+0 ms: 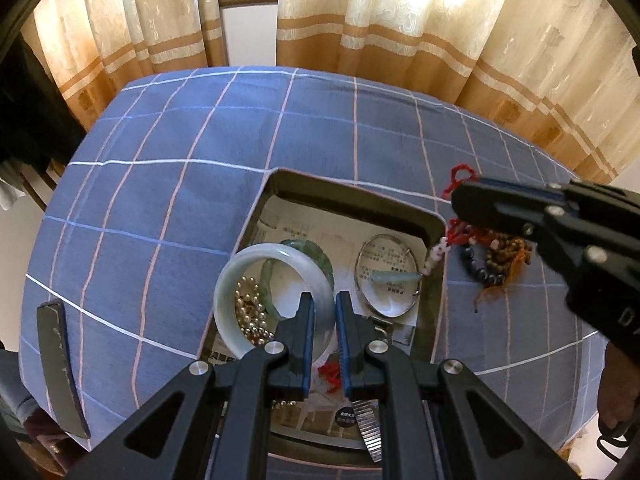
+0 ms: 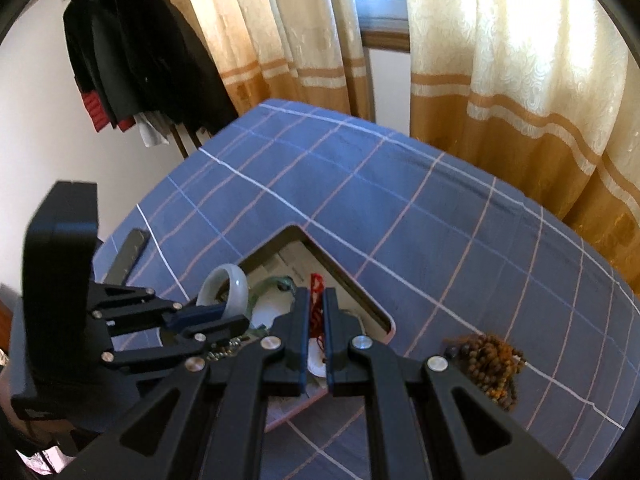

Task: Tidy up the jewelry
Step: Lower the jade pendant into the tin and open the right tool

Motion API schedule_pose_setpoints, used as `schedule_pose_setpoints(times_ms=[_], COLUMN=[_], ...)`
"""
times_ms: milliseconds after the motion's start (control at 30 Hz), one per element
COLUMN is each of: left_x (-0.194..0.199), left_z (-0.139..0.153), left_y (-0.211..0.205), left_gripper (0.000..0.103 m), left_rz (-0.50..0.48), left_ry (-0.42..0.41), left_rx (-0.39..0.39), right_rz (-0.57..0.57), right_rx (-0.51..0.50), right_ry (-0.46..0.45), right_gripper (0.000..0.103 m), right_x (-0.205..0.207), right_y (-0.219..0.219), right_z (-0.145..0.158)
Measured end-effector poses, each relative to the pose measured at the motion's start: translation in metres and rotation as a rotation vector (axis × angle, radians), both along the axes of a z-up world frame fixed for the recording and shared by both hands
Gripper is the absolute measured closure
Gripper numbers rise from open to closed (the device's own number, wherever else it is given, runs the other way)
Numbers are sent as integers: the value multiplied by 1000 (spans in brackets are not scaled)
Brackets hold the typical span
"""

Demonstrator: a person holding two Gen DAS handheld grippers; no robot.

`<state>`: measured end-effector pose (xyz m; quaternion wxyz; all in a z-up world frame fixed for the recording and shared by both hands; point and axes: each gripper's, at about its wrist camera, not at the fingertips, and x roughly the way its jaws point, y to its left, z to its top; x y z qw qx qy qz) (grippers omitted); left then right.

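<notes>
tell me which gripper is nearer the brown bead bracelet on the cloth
Right. The right gripper hangs just above the brown bead bracelet; the left gripper is over the tray, holding the white bangle.

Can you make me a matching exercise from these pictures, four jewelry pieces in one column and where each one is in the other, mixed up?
Things:
1. white jade bangle
2. red cord pendant
3. brown bead strand
4. silver bangle

Places:
A. lying flat in the tray
B. clamped by the right gripper, dangling
C. on the blue checked cloth, outside the tray
D. held upright in the left gripper

Pairs: 1-D, 2-B, 3-C, 4-A
</notes>
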<state>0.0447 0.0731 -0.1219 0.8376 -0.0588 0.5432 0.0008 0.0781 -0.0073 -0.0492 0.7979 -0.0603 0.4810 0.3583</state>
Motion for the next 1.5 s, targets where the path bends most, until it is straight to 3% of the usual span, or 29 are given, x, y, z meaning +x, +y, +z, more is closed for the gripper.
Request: schedule_pose_setpoints(times_ms=[700, 1300, 1333, 1433, 1500], left_x=[10, 10, 9, 8, 7], left_z=[-25, -19, -20, -19, -17], left_y=[5, 7, 8, 12, 14], left_gripper=[92, 91, 87, 57, 51], left_rz=[23, 37, 41, 68, 81], left_ry=[50, 50, 53, 47, 40], left_rx=[5, 1, -1, -5, -8], right_rz=[16, 31, 33, 39, 33], right_rx=[-90, -115, -110, -107, -99], right_ry=[47, 58, 62, 49, 59], right_gripper=[95, 93, 92, 85, 65], right_x=[-1, -4, -4, -6, -7], right_y=[1, 2, 2, 4, 4], right_z=[-42, -54, -54, -55, -55])
